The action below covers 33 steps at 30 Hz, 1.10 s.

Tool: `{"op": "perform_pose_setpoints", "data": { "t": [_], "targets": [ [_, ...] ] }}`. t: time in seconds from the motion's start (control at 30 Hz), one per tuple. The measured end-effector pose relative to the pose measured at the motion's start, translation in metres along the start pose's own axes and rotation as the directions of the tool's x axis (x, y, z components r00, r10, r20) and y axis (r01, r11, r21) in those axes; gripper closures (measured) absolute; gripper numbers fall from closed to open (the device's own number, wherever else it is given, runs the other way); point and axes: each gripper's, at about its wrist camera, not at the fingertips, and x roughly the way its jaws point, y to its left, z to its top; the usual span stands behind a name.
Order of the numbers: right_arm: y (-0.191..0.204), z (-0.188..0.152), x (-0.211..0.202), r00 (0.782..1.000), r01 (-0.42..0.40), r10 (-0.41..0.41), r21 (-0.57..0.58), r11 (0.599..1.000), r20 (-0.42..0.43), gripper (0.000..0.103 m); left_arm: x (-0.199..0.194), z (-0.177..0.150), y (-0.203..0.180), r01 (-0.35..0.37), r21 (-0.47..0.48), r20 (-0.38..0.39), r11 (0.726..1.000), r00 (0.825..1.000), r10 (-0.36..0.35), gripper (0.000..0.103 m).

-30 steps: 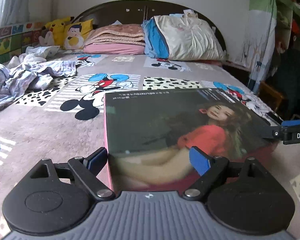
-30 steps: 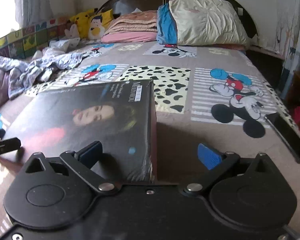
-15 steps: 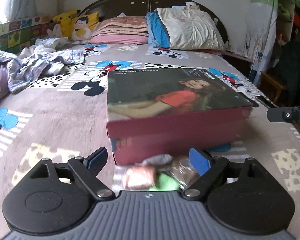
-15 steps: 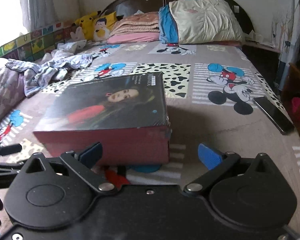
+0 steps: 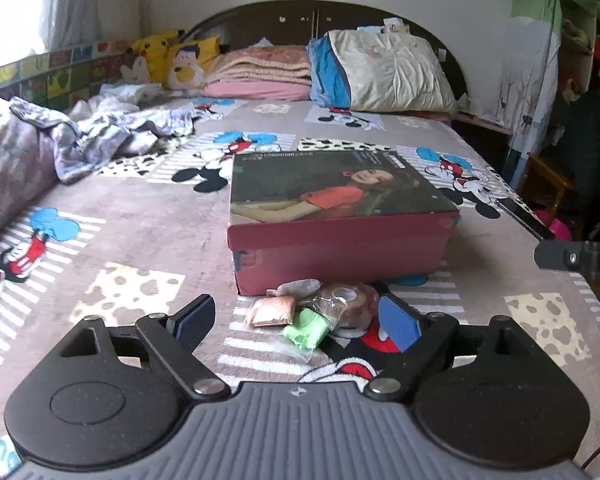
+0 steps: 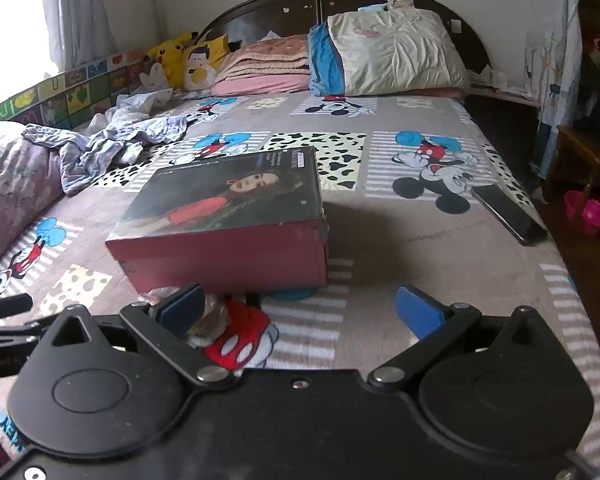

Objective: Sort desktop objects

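Note:
A closed red box with a woman's picture on its lid (image 5: 340, 216) sits on the bed; it also shows in the right wrist view (image 6: 228, 224). In front of it lies a small pile: a pink packet (image 5: 273, 311), a green lump (image 5: 306, 328), a brown tape roll (image 5: 346, 304) in clear wrap. My left gripper (image 5: 296, 322) is open and empty, low over the pile. My right gripper (image 6: 300, 310) is open and empty to the right of the pile, its left finger (image 6: 180, 308) hiding most of it.
A black phone (image 6: 508, 212) lies near the bed's right edge. Crumpled clothes (image 5: 112, 136) lie at the left. Pillows and folded blankets (image 5: 340, 68) are at the headboard. A pink bucket (image 6: 586, 212) is on the floor at right.
Both grippers pulled back from the box, which now rests on the bed. The pile of small items in front of it came into view.

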Motion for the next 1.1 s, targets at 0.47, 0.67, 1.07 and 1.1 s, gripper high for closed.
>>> {"op": "perform_pose_setpoints", "data": {
  "t": [0.47,0.67,1.07,1.1],
  "targets": [
    [0.005,-0.036,-0.064,0.997,0.040,-0.038,0.035,0.999,-0.061,0.001,-0.072,-0.025,-0.018,0.027,0.045,-0.005,0.999,1.000,-0.027,0.014],
    [0.011,-0.053,-0.085,0.997,0.038,-0.036,0.031,0.999,-0.064,0.001,-0.094,-0.039,-0.022,0.050,0.031,-0.017,0.998,0.999,-0.049,0.014],
    [0.024,-0.078,-0.122,0.998,0.028,-0.029,-0.012,1.000,-0.064,0.001,-0.124,-0.076,-0.023,0.010,0.044,-0.037,0.999,0.999,-0.008,0.014],
    [0.025,-0.079,-0.124,0.998,0.028,-0.029,-0.017,0.999,-0.063,0.001,-0.125,-0.078,-0.023,0.009,0.049,-0.040,0.999,0.999,-0.007,0.014]
  ]
}}
